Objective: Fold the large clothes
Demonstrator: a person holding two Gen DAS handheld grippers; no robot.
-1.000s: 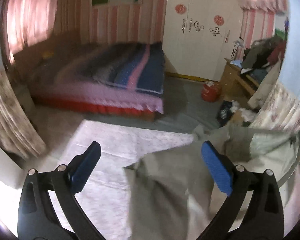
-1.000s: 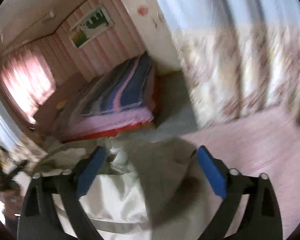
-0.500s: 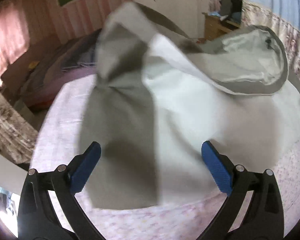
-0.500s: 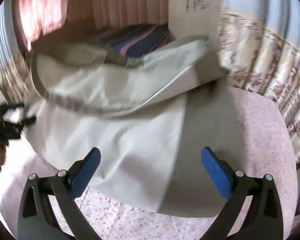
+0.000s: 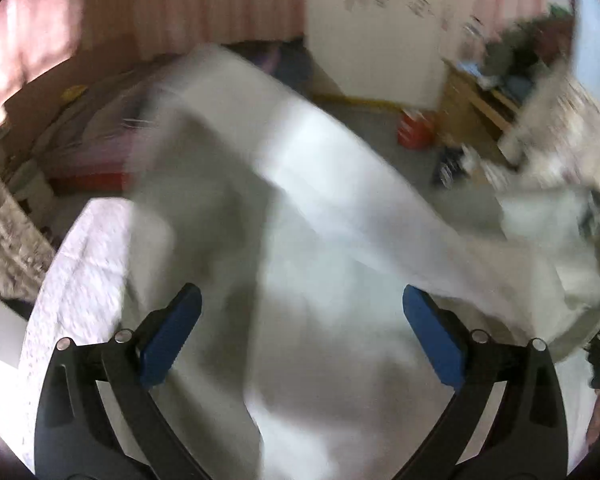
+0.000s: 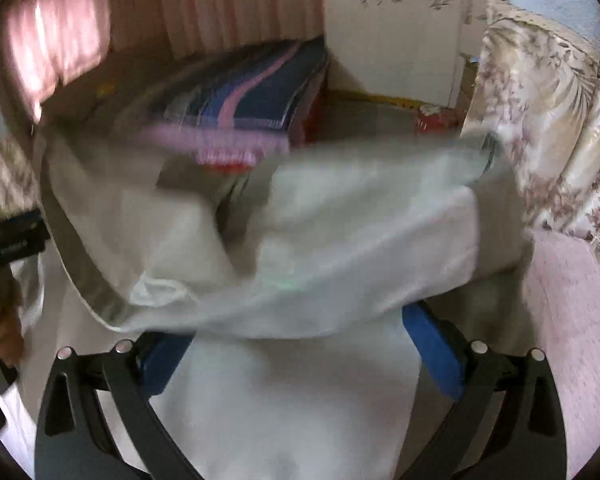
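Observation:
A large pale grey garment (image 5: 320, 240) lies blurred and billowing across the pink flowered surface (image 5: 84, 272). My left gripper (image 5: 302, 338) hovers over it, open, its blue pads (image 5: 172, 340) wide apart and clamping nothing. In the right wrist view the same garment (image 6: 340, 240) hangs in a raised fold with a grey hem band along its left edge. My right gripper (image 6: 300, 356) is open, and the fold drapes over the tips of its blue pads (image 6: 436, 352). The other gripper's black body (image 6: 8, 244) and a hand (image 6: 4, 336) show at the left edge.
A bed (image 6: 240, 96) with a striped blue and pink cover stands behind the surface. A white wardrobe (image 5: 372, 40), a red container (image 5: 414, 132) on the floor and a cluttered wooden desk (image 5: 480, 100) lie to the right. A flowered curtain (image 6: 548, 120) hangs close on the right.
The garment has swung and spread lower over the surface, blurred with motion. Its raised fold now covers the right gripper's pad tips. Both grippers stay open.

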